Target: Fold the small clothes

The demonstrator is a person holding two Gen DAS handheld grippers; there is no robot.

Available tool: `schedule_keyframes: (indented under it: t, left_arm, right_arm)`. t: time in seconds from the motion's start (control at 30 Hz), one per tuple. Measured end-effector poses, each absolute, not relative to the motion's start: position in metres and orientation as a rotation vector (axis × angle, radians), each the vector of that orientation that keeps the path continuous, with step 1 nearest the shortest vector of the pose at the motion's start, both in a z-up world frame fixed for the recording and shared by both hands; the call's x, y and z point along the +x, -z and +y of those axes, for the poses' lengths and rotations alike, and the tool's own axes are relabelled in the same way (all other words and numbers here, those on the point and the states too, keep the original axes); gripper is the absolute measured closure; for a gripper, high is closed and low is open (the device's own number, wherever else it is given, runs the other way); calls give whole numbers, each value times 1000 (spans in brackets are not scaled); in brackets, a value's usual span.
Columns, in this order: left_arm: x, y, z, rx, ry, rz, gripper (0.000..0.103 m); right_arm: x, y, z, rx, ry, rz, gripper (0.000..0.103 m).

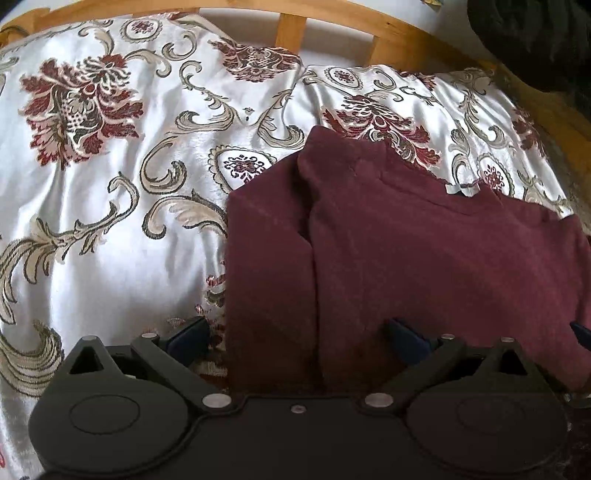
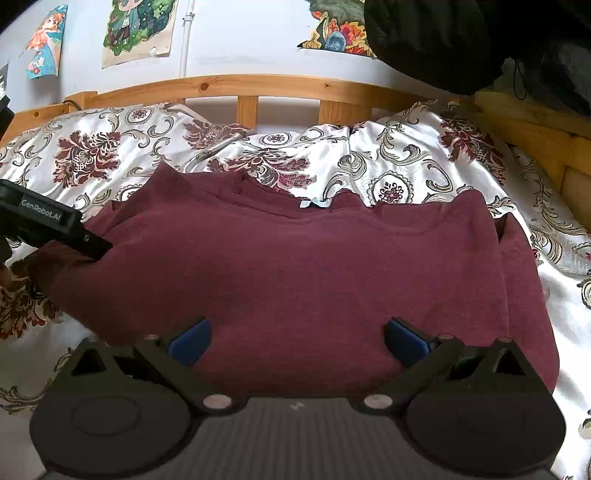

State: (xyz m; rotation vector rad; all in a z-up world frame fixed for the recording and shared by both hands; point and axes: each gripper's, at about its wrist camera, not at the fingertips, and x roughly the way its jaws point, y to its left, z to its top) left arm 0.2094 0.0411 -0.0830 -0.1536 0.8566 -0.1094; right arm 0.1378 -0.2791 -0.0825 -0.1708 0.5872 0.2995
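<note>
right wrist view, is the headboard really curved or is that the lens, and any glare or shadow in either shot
Right wrist view: fisheye bends the wooden headboard into an arc; satin bedspread shines brightly. Left wrist view: same bowing, glare on the bedspread, and the maroon garment darkens in shadow near the open jaws.

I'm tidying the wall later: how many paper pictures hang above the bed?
3 visible: an orange-figure picture far left, a green one beside it, a colourful one right, partly hidden.

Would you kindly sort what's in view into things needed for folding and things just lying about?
Needed: maroon shirt; left hand-held gripper; right hand-held gripper, both open.

Just there: floral bedspread; wooden headboard; wall posters; black garment.
</note>
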Motion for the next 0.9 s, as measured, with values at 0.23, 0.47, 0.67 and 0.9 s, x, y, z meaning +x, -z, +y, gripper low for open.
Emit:
schedule_keyframes:
  t: [0.23, 0.47, 0.67, 0.9]
  left_arm:
    - [207, 82, 41, -150, 106, 857, 0]
    - [207, 81, 40, -157, 97, 867, 1]
    - [211, 72, 40, -170, 84, 914, 10]
    - [208, 63, 39, -205, 72, 930, 49]
  right_arm:
    - [138, 82, -280, -171, -300, 588, 0]
    - [138, 82, -280, -171, -301, 588, 0]
    - [138, 82, -280, -170, -301, 589, 0]
    - [139, 81, -282, -164, -305, 591, 0]
